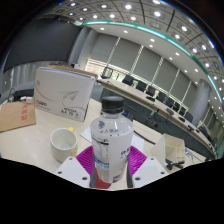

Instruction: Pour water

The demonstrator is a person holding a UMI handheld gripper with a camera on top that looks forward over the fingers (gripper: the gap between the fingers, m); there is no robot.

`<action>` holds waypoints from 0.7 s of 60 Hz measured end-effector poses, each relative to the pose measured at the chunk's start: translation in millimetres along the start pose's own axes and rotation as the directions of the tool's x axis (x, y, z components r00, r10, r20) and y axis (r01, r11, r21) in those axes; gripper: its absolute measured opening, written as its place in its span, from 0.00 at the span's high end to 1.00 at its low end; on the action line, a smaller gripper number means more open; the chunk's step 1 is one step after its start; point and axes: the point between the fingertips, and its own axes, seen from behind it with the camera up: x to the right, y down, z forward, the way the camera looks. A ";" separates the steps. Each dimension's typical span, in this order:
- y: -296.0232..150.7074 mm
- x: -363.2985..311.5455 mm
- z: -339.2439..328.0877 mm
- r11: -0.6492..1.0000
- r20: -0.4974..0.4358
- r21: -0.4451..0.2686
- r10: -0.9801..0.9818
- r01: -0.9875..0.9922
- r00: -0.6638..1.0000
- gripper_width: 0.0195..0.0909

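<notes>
A pale table (25,148) runs under a large meeting room with ceiling lights and rows of dark chairs (150,90) along long desks on the far right. At far left sits a brown cardboard box (14,116), then a white carton (65,88) whose printing is too small to read. Nearer, a pale cup (63,141) stands just left of the water bottle (111,135), whose label I cannot read. The gripper (110,168) is clamped on the bottle, pink pads (90,160) pressing both sides.
</notes>
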 end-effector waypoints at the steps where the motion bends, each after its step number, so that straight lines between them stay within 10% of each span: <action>1: 4.3 -0.4 1.8 0.999 0.014 0.008 0.031 -0.031 0.999 0.68; 26: 57.0 -12.0 25.1 0.944 0.106 0.036 0.324 -0.329 0.940 0.62; 34: 65.0 -13.3 22.4 0.932 0.114 0.016 0.358 -0.362 0.927 0.44; 39: 83.4 -19.0 20.6 0.918 0.115 -0.077 0.396 -0.389 0.911 0.05; 42: 88.2 -15.7 14.0 0.910 0.094 -0.103 0.411 -0.402 0.907 0.09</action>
